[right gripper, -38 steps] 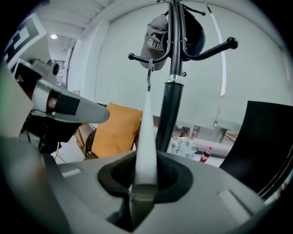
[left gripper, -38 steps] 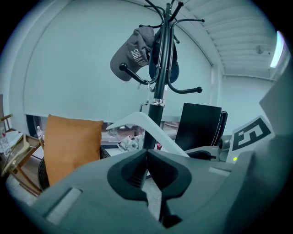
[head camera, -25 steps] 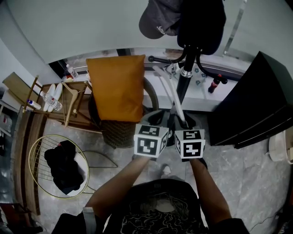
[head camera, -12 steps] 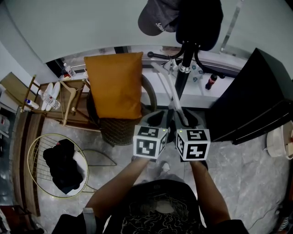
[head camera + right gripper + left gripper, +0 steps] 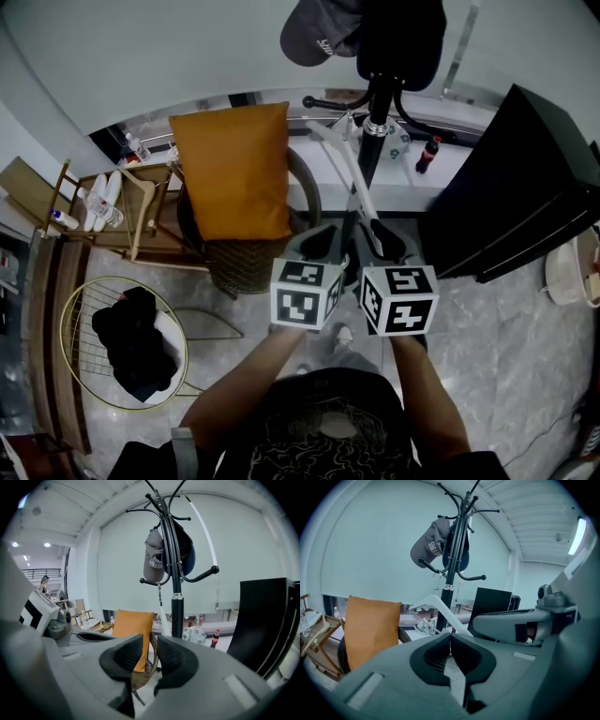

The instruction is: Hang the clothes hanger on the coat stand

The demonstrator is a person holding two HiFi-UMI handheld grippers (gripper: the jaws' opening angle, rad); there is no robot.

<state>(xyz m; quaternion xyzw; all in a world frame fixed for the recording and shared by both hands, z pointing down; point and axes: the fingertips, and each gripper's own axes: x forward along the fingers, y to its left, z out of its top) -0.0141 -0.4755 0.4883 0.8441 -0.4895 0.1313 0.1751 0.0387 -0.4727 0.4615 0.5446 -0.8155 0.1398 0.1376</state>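
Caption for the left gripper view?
Left hand-held gripper shut on a white clothes hanger, facing the coat stand bearing a cap.

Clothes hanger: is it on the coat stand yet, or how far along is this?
Done: the white clothes hanger is off the ground, one end clamped in the shut jaws of the left gripper. In hand: it is held in front of the coat stand, not on any arm. The right gripper has nothing between its jaws, which have just been closing. Left: hook it on the stand.
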